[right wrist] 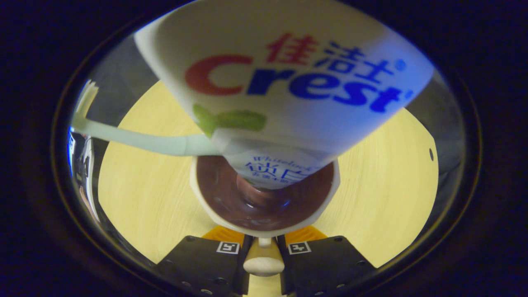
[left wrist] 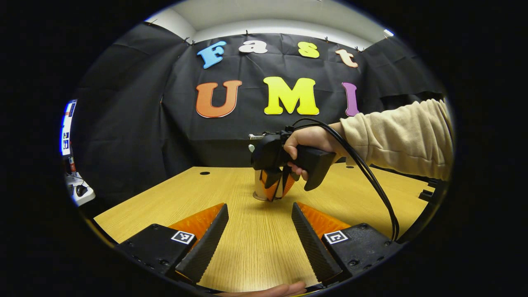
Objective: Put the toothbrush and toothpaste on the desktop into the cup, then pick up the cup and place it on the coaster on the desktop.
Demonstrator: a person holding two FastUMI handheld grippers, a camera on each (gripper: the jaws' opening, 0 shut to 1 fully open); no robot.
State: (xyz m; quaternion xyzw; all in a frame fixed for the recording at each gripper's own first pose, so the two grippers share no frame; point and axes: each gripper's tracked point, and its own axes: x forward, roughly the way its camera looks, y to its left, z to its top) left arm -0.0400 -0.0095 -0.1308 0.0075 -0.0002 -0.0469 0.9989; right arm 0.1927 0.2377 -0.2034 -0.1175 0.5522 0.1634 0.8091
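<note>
Cup (right wrist: 264,198): holding toothpaste tube (right wrist: 284,82) and toothbrush (right wrist: 136,138).
Right gripper (right wrist: 264,247): pointing down, clenching the cup's handle (right wrist: 264,262).
Left gripper (left wrist: 260,231): hovering released over the desk (left wrist: 255,243).

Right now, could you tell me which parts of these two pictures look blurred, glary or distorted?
Right gripper view: the toothpaste tube looms huge and soft, too close to focus; the cup interior shows small glints. Left gripper view: mostly sharp, the desktop edges bend with the fisheye, and a bright screen glows at far left.
</note>
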